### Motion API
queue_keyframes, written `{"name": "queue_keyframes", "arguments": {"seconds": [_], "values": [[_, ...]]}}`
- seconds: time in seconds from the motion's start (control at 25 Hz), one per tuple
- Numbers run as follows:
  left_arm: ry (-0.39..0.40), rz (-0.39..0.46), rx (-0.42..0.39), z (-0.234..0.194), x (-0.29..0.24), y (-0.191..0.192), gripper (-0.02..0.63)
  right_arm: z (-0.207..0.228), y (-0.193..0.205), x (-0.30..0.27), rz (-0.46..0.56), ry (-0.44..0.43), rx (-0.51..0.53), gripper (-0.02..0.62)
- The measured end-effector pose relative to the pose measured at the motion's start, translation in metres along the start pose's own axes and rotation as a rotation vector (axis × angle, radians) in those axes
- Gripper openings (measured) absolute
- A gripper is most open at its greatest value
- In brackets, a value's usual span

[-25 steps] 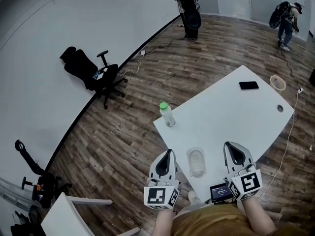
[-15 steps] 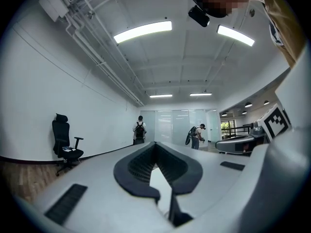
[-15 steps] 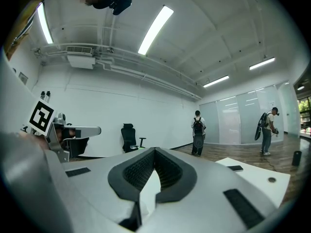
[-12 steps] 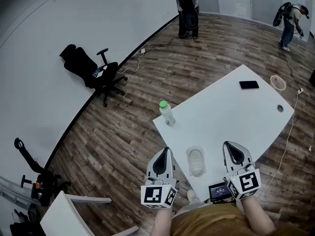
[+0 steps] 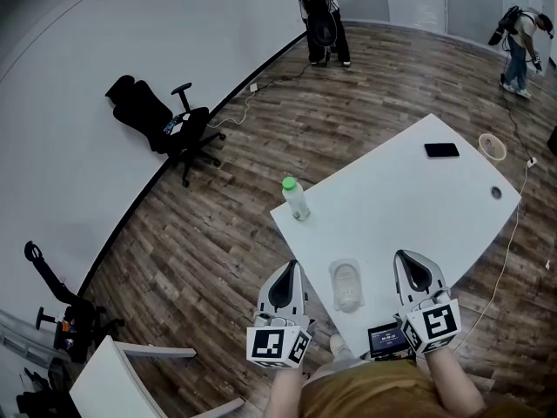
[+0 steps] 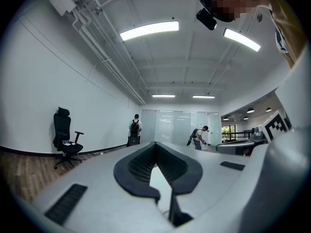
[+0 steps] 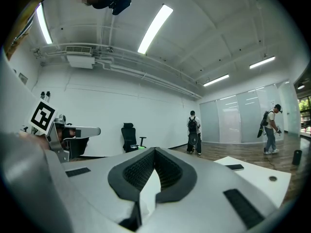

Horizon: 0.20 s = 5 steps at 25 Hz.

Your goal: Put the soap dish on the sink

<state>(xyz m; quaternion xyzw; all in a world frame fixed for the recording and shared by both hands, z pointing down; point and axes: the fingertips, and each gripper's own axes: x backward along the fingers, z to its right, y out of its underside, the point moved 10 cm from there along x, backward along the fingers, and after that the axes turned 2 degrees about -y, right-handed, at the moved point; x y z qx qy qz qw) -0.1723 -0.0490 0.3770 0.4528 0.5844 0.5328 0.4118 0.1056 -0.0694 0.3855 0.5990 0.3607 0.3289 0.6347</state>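
Translucent soap dish (image 5: 346,286) is lying on the white tabletop (image 5: 418,198) near your corner, between your two tools, its long axis running away from you as theirs do. You are holding the left tool (image 5: 294,273) and right tool (image 5: 407,259) level, jaws together on nothing; neither is clearly nearer the dish, and no sink is showing.

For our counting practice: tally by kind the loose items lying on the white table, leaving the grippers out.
Soap dish: 1
Green-capped bottle: 1
Black phone: 1
Tan ring: 1
Total: 4
Not counted: small screen device, unclear if on the table.
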Motion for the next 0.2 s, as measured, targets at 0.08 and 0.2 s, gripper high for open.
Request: {"name": "queue_keyframes", "arguments": {"seconds": [0.08,0.2], "values": [[-0.002,-0.002,0.002,-0.0005,-0.0007,0.0,0.006,0.0002,0.0,-0.0009,0.0,-0.003,-0.001,0.008],[-0.005,-0.009,0.006,-0.0017,-0.001,0.001,0.006,-0.0008,-0.001,-0.0015,0.003,-0.005,-0.002,0.008]]}}
